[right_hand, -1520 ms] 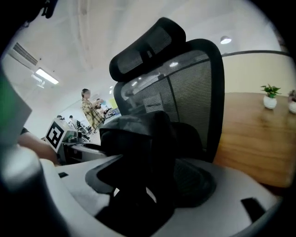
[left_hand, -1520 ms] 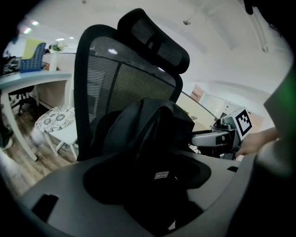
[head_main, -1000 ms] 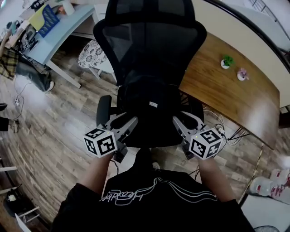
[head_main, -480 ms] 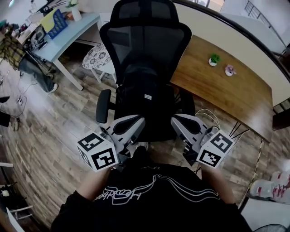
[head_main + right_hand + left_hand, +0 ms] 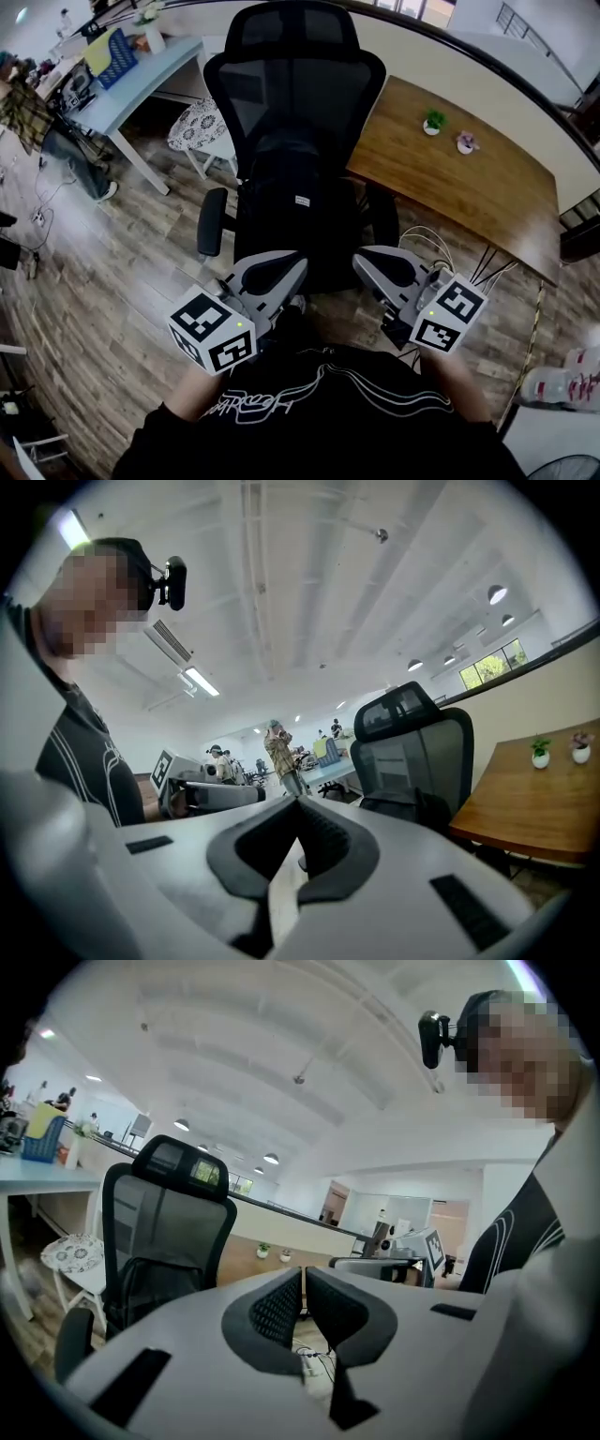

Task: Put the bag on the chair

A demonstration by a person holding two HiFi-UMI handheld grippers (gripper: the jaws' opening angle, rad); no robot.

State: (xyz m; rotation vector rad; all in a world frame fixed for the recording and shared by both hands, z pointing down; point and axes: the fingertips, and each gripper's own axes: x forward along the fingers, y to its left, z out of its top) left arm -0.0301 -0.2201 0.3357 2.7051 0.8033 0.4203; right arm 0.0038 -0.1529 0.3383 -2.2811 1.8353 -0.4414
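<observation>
The black bag rests on the seat of the black mesh-back office chair, leaning against its backrest. Both grippers are drawn back close to my body, apart from the bag and the chair. My left gripper is shut with nothing between its pads. My right gripper is also shut and empty. From the left gripper view the chair and bag stand off to the left. From the right gripper view the chair and bag stand to the right.
A wooden table with two small potted plants stands right of the chair. A pale blue desk and a patterned stool are at the upper left. Cables lie on the plank floor under the table.
Both grippers have drawn back from the bag toward my body and their jaws have shut. The bag stays on the seat, and the view has pulled away from the chair.
</observation>
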